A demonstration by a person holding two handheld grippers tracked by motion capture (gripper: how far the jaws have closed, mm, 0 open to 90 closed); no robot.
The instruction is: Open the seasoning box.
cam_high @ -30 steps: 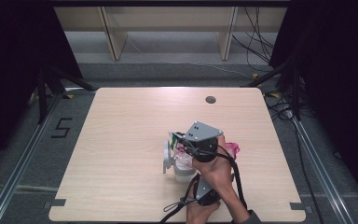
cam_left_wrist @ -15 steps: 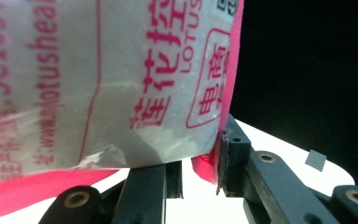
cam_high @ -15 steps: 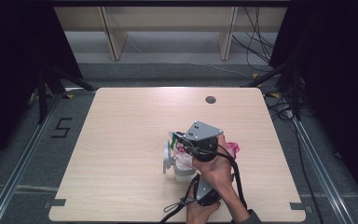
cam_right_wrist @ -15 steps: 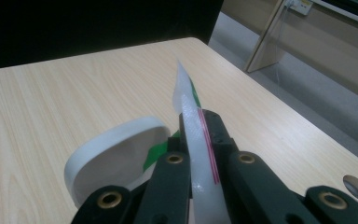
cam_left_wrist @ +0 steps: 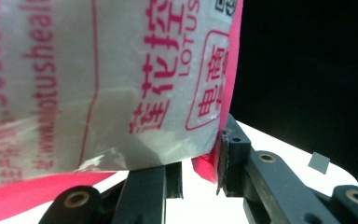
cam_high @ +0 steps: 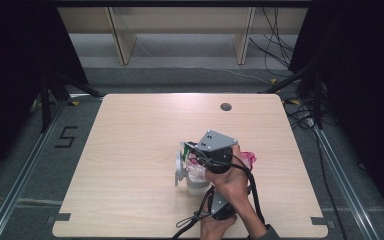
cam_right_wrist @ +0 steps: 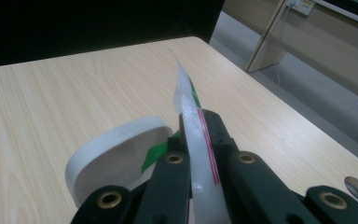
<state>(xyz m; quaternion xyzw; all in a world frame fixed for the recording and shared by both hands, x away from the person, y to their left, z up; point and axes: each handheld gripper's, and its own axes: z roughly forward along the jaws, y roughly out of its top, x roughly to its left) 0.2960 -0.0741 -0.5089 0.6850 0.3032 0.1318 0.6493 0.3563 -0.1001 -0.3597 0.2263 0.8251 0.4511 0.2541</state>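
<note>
Plastic bag point(cam_high: 200, 167) sitting near the middle of the wooden table point(cam_high: 130, 150), close to the front edge. Right gripper point(cam_right_wrist: 200, 121) squeezing tight on the bag's clear zip strip point(cam_right_wrist: 193, 140). Left gripper point(cam_left_wrist: 200, 163) pinching the bag's pink bottom edge point(cam_left_wrist: 205, 164). White round lid point(cam_right_wrist: 116, 156) lying just beside the right gripper.

I saw table point(cam_high: 130, 165) with bag point(cam_high: 200, 172) lying right of centre, near front edge. Bottle point(cam_high: 181, 167) lay just left of bag, touching it. Cable hole point(cam_high: 225, 106) sat well behind both. Shelf legs point(cam_high: 120, 42) stood beyond table.
</note>
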